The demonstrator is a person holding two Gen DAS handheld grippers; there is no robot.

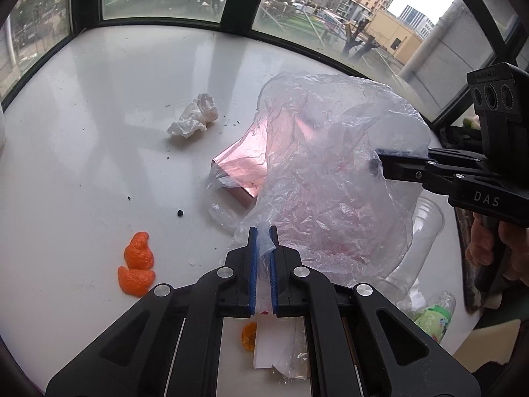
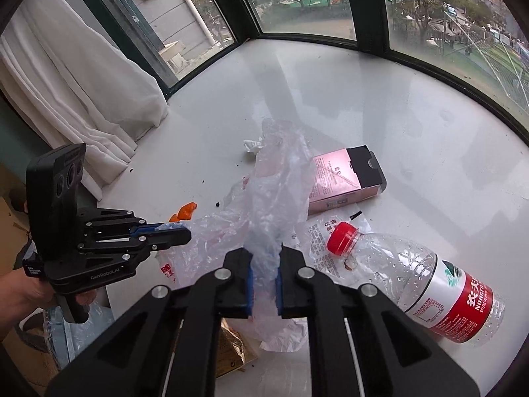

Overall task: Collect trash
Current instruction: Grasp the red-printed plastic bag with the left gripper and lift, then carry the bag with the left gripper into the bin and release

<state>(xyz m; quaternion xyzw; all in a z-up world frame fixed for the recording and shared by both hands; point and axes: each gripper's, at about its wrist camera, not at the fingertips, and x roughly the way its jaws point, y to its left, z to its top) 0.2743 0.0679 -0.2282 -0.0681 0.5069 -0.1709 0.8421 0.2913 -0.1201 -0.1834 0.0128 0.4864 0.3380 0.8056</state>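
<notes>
A clear plastic bag [image 1: 330, 172] is held up over the white table [image 1: 99, 106] by both grippers. My left gripper [image 1: 263, 233] is shut on one edge of the bag; it also shows in the right wrist view [image 2: 183, 231]. My right gripper [image 2: 264, 254] is shut on another edge of the bag [image 2: 277, 178]; it also shows in the left wrist view [image 1: 380, 160]. A pink box [image 1: 241, 168] lies partly inside or behind the bag [image 2: 344, 178]. A crumpled white tissue [image 1: 195, 119] and orange peel [image 1: 137, 264] lie on the table.
A clear water bottle with red cap and label [image 2: 413, 274] lies on the table at the right. A clear plastic cup [image 1: 420, 231] and a green-labelled bottle [image 1: 433, 317] lie near the table edge. Windows ring the table; a white curtain [image 2: 66, 99] hangs at left.
</notes>
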